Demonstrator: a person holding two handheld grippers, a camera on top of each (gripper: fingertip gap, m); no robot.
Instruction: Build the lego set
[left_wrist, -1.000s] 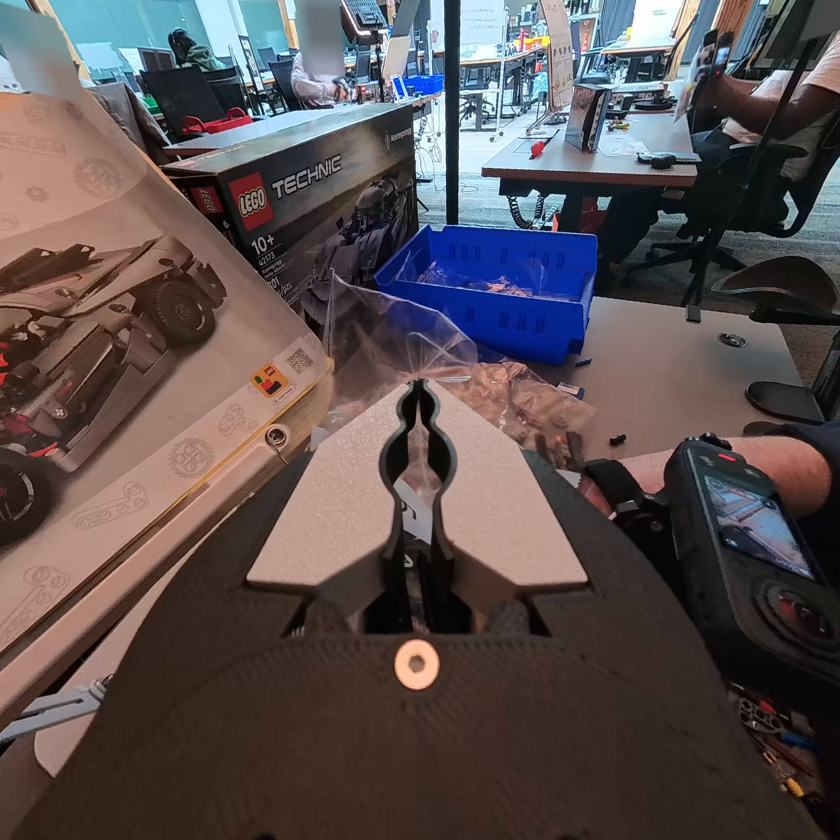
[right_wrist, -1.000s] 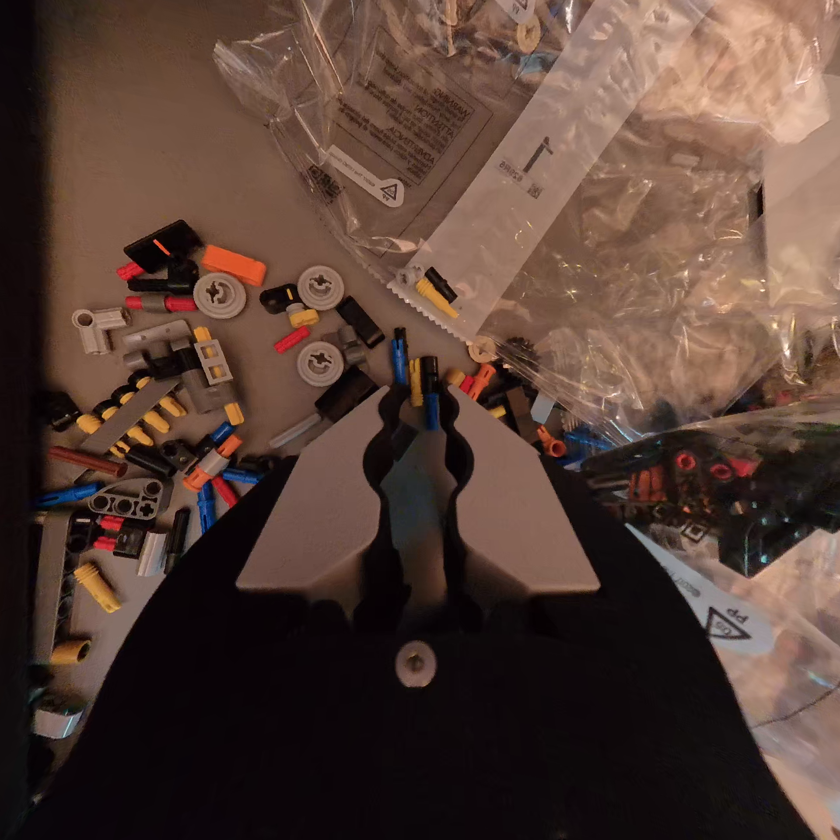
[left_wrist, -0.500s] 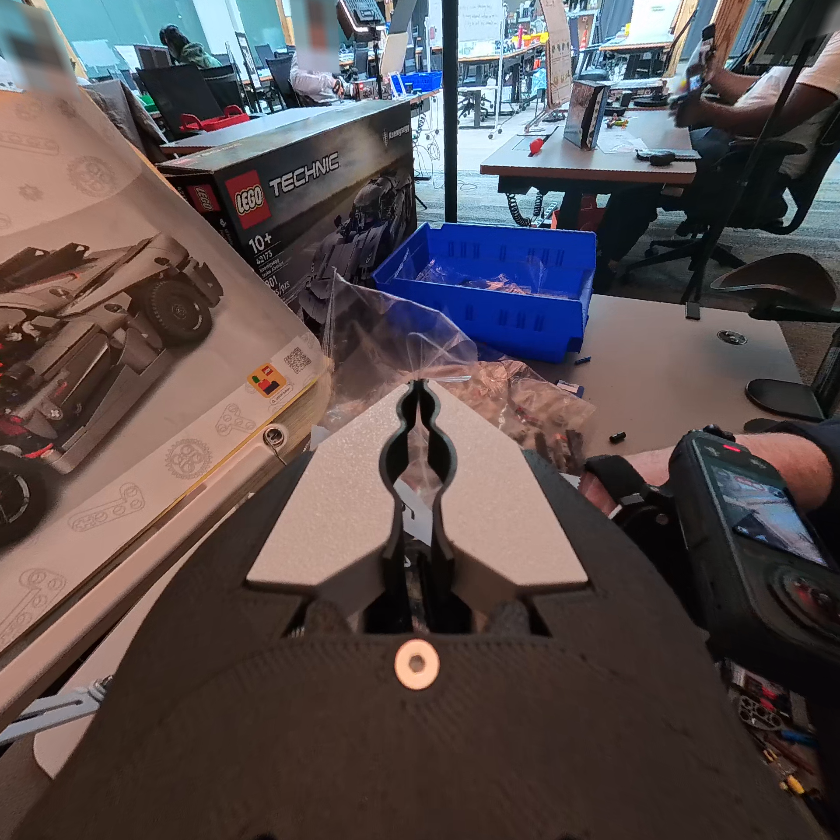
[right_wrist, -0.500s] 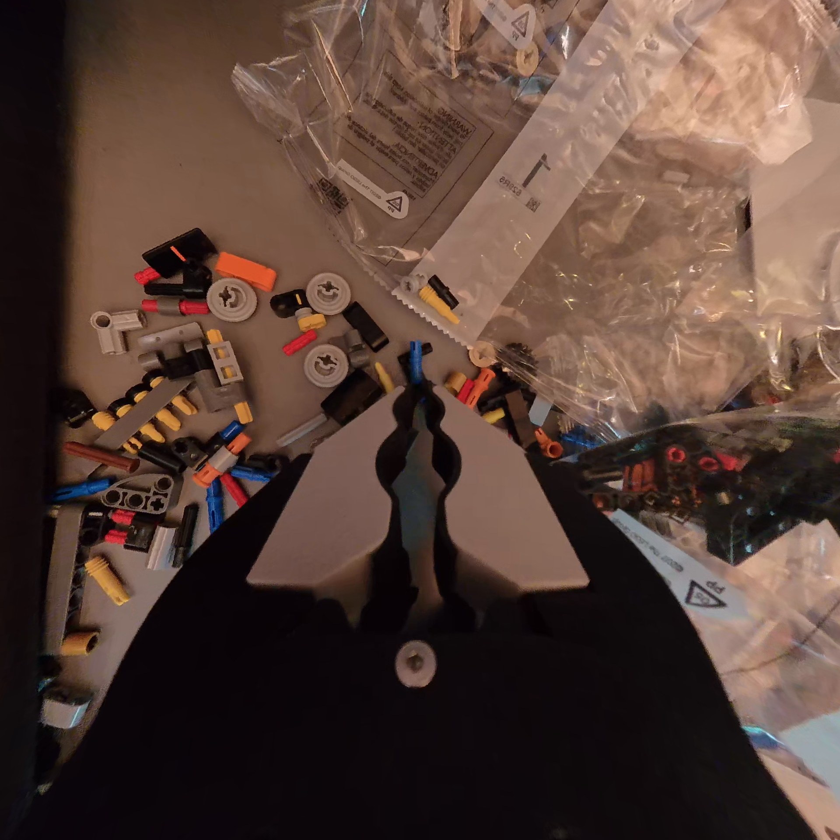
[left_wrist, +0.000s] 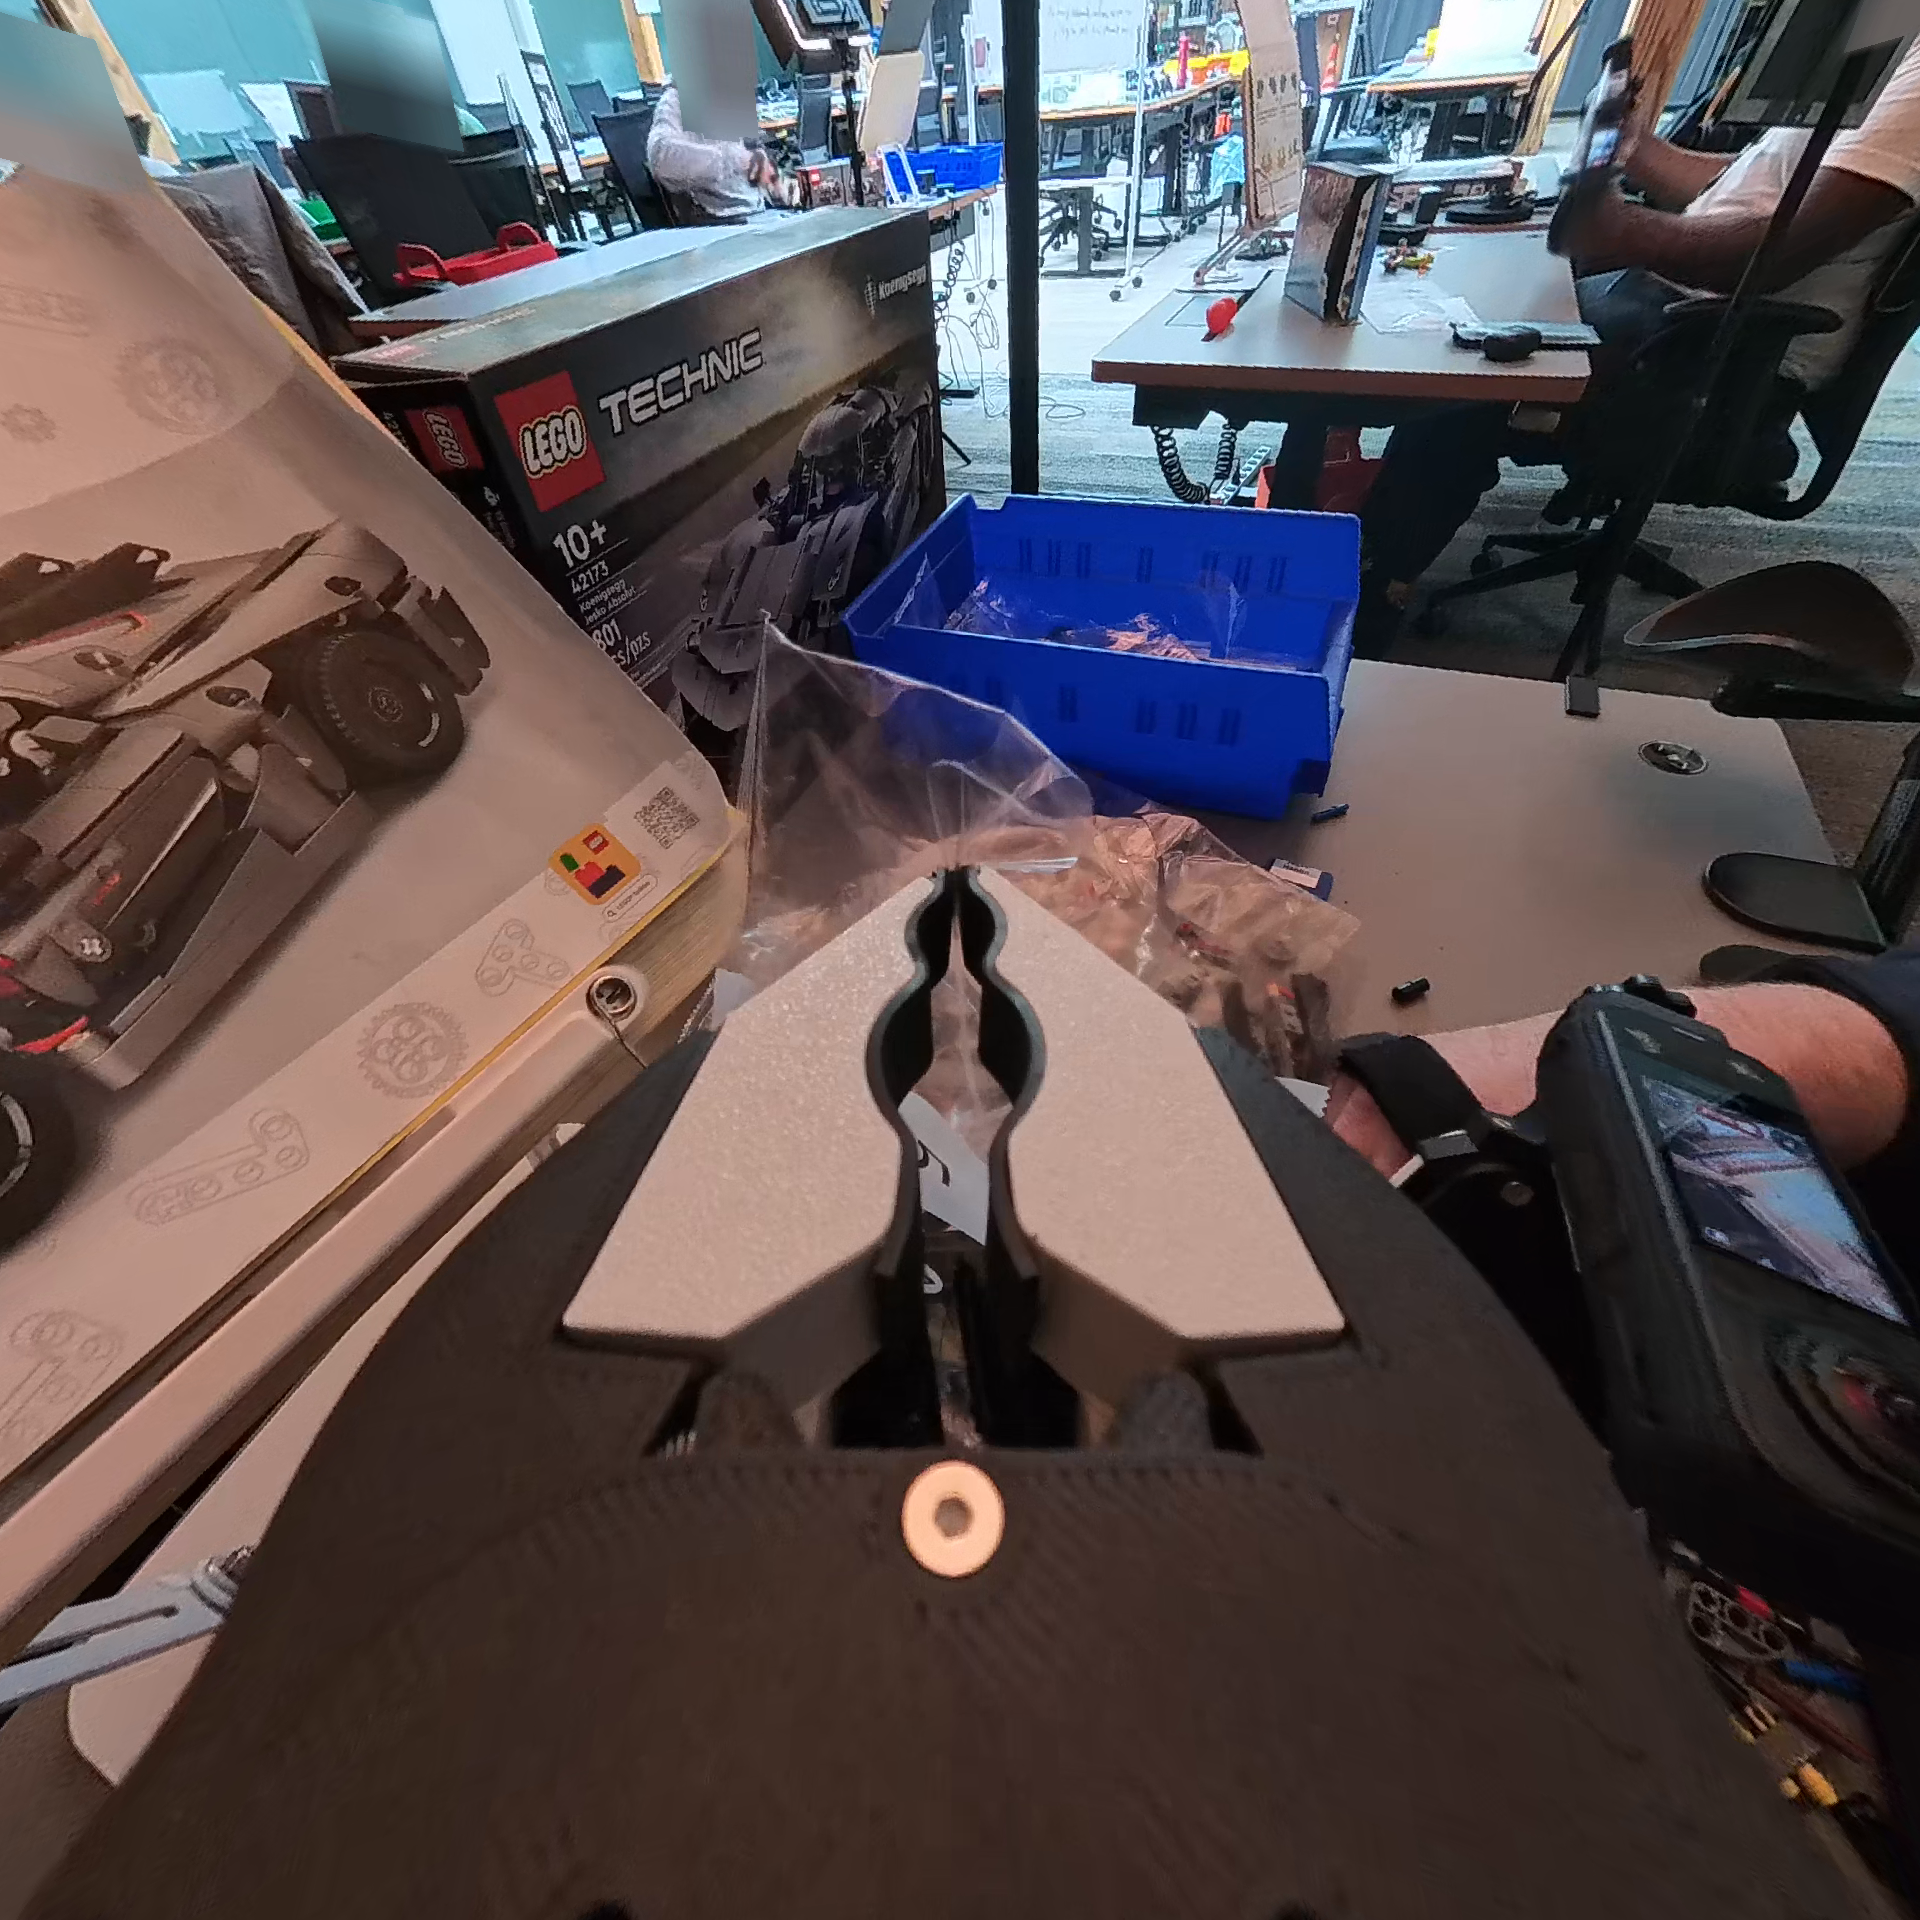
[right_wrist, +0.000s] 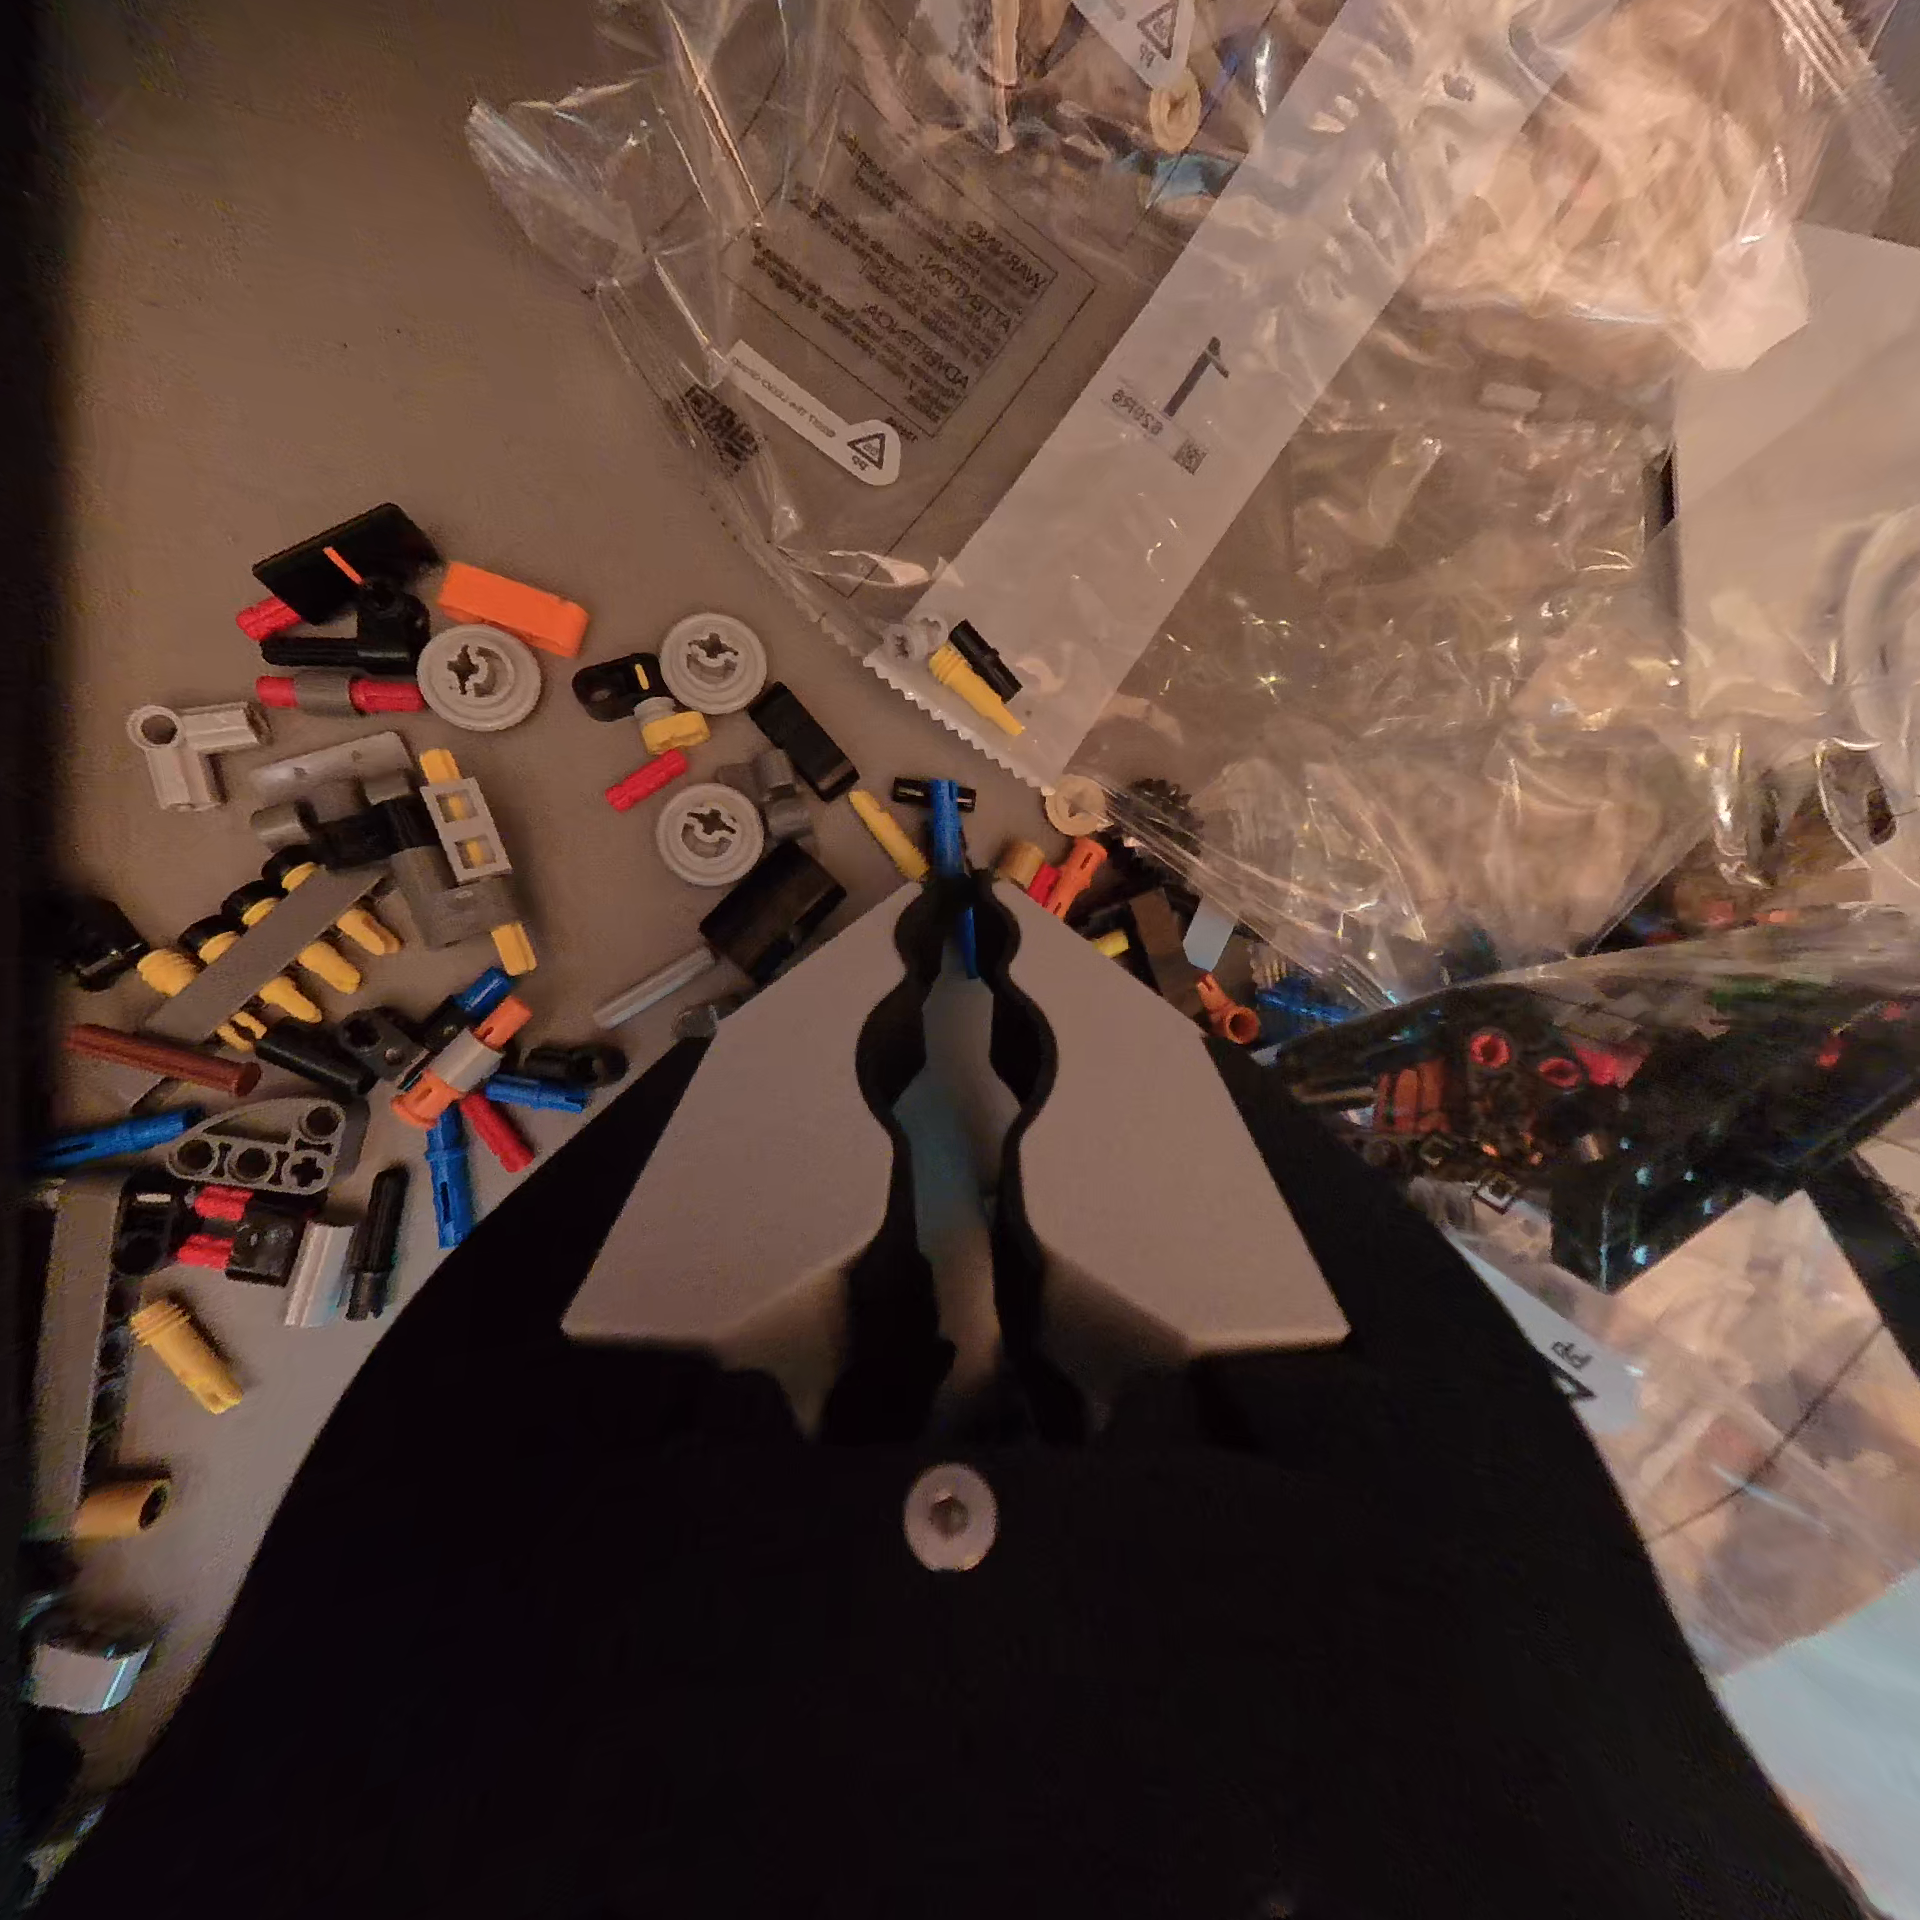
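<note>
My right gripper (right_wrist: 954, 896) points down at a pile of loose Lego Technic pieces (right_wrist: 343, 935) on the grey table (right_wrist: 312, 312). It is shut on a blue pin (right_wrist: 945, 831), which sticks out past the tips. A small black piece (right_wrist: 912, 792) lies across the pin's far end. My left gripper (left_wrist: 956, 881) is shut, and its tips pinch the edge of a clear plastic bag (left_wrist: 883, 758) above the table. The instruction booklet (left_wrist: 260, 779) with the grey car picture stands at the left. The set's box (left_wrist: 675, 436) is behind it.
Clear bags of parts (right_wrist: 1351, 520) cover the table right of the pile. A blue bin (left_wrist: 1122, 665) stands behind the bags. The hand and camera of the right gripper (left_wrist: 1714, 1195) are close at the right. People sit at desks beyond. Across from one pair of fingers to the other is roughly 25 centimeters.
My right gripper was open over the pile one second ago. It has closed on the blue pin. My left gripper has stayed shut and barely moved.
</note>
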